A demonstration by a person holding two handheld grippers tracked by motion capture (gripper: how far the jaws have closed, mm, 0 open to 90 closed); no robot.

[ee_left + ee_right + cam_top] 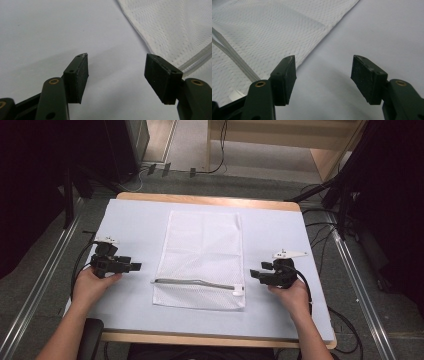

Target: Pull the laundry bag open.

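- Forearms of the person enter the high view from the bottom edge, one at 7 o'clock and one at 5 o'clock of the table.
- Left hand holds the left gripper at 9 o'clock of the mesh bag; the gripper points toward the bag and stands clear of its left edge.
- Left gripper jaws stand wide apart with nothing between them; in the left gripper view only the pale table cover lies under the gap, and the bag's hem runs just past the far jaw.
- Right hand holds the right gripper at 3 o'clock of the bag, just beside its lower right corner.
- Right gripper jaws also stand wide apart and empty; in the right gripper view the bag's edge passes beside the near jaw without touching a pad.
- White mesh bag lies flat at the centre of the table, long side running from 6 to 12 o'clock.
- Zipper crosses the bag near its 6 o'clock end, with the white pull tab at the right end.
- Table's wooden rim shows at 12 o'clock, beyond the bag.
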